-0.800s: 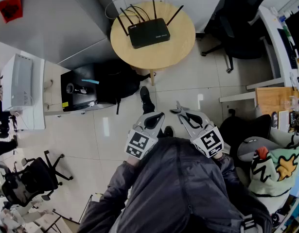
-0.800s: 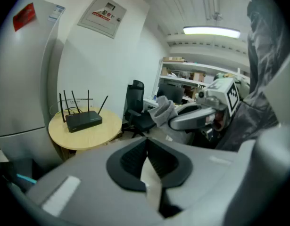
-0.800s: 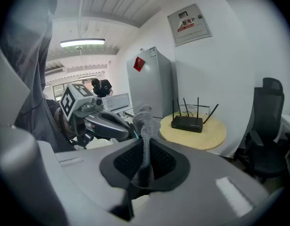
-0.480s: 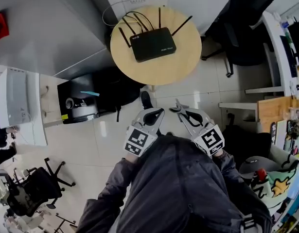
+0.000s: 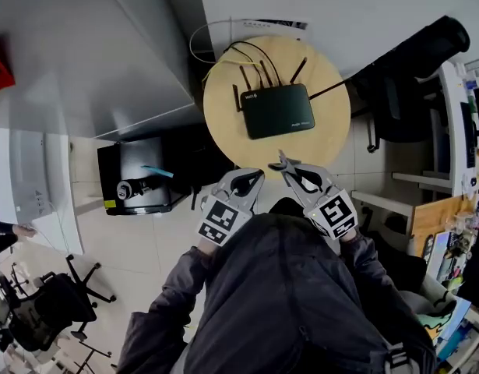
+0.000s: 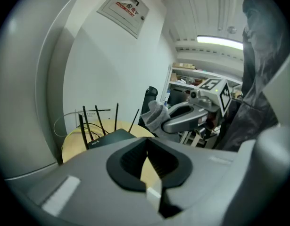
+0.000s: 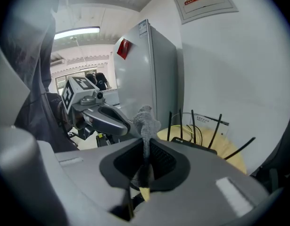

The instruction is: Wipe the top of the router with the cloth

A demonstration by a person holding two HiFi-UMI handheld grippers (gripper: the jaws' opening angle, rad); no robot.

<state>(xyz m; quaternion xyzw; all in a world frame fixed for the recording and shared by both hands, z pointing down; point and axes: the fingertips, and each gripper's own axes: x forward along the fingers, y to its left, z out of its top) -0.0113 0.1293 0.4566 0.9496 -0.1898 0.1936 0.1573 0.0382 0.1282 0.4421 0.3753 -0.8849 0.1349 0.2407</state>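
Fuzzy grey cloth (image 7: 145, 121), matt black router (image 5: 276, 111)

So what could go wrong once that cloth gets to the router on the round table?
The cloth is held only by a narrow pinch in the right gripper, so it may slip out while rubbing. The antennas stand up along the far edge of the router; a long stroke could snag them. Nothing steadies the router, so a push might slide it across the table and tug its cables.
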